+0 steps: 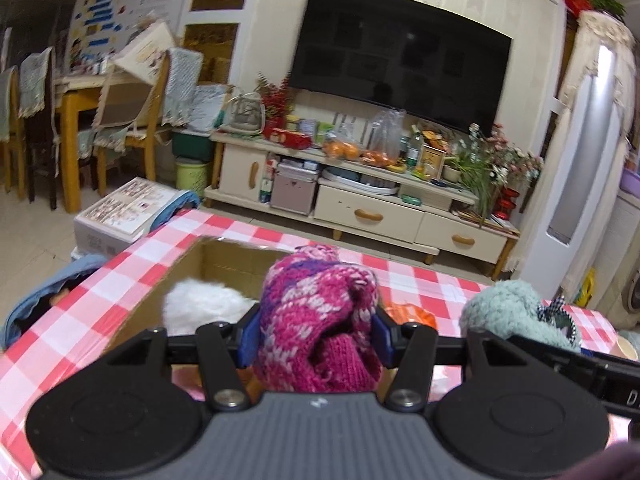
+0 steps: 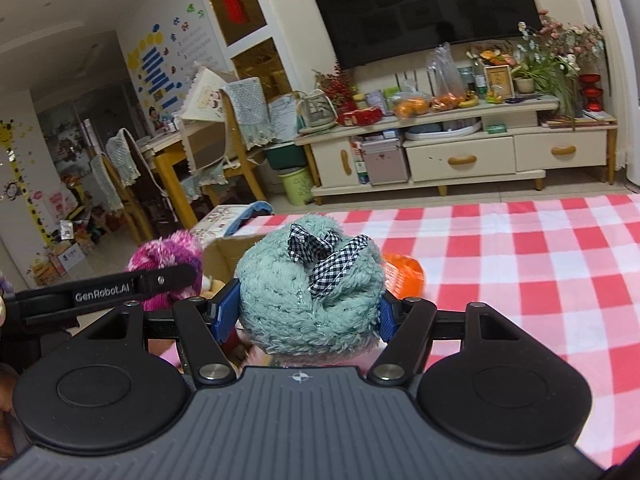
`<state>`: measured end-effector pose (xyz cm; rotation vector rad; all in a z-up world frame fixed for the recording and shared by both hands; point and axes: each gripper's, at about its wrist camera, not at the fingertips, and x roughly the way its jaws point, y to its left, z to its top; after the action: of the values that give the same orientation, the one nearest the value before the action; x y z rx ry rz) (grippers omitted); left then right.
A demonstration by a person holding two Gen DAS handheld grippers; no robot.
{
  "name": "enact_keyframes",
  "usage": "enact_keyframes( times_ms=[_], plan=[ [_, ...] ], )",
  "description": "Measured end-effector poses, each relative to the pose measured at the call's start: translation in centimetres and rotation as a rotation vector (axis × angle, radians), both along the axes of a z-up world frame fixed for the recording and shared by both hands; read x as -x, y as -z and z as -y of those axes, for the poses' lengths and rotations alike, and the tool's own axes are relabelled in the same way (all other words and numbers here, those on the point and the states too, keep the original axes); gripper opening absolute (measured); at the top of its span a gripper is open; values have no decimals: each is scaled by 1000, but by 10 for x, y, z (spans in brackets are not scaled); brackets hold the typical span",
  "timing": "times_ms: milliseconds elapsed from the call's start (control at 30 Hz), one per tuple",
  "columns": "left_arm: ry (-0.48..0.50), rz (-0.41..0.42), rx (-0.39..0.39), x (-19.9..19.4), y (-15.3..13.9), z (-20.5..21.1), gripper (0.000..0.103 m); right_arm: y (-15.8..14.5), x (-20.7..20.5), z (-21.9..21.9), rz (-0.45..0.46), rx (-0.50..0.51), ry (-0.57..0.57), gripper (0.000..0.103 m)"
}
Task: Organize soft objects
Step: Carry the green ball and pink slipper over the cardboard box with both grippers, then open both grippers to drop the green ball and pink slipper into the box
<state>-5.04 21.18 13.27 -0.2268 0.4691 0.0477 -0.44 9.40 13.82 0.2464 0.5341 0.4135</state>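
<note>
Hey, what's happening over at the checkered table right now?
A person is sorting soft things with two handheld grippers. The left gripper is clamped on a pink knitted hat, above an open cardboard box with something white and fluffy inside. The right gripper grips a teal fuzzy hat with a checked bow. Neither hat is in the box yet.

One text reads clearly: "GenRobot.AI", in pale letters on the black arm of the left tongs [image 2: 104, 293], at about nine o'clock in the right wrist view. In the left wrist view, a lone "D" shows on the right tongs' arm [image 1: 616, 394] at four o'clock, cut by the edge. The wall poster's [image 1: 120, 8] print is too blurred to read.
</note>
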Motion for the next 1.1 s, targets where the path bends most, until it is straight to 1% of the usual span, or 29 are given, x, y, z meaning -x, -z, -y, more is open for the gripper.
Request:
enact_keyframes(
  times_ms=[133,300,433,567,700,833,867,967,1100],
  plan=[
    [-30,-26,34,-3,5,-15,54,-2,-12,-10,13,-3,-22,82],
    [-41,-54,43,-3,11,-23,54,1,-28,-23,18,-2,-51,82],
    [-17,-82,59,-5,15,-26,54,2,-42,-33,18,0,-72,83],
    [26,-140,60,-9,25,-23,54,5,-58,-44,6,6,-103,83],
    [45,-174,14,-15,36,-17,60,10,-73,-57,-3,18,-134,83],
    [45,-196,3,-24,42,-13,62,16,-86,-69,-19,27,-155,83],
    [44,-200,-9,-27,43,-11,63,17,-90,-72,-24,29,-161,83],
    [52,-185,-69,-32,42,-3,63,19,-100,-80,-40,33,-168,83],
    [47,-188,-75,-32,43,-3,64,19,-105,-87,-58,30,-181,83]
  ],
)
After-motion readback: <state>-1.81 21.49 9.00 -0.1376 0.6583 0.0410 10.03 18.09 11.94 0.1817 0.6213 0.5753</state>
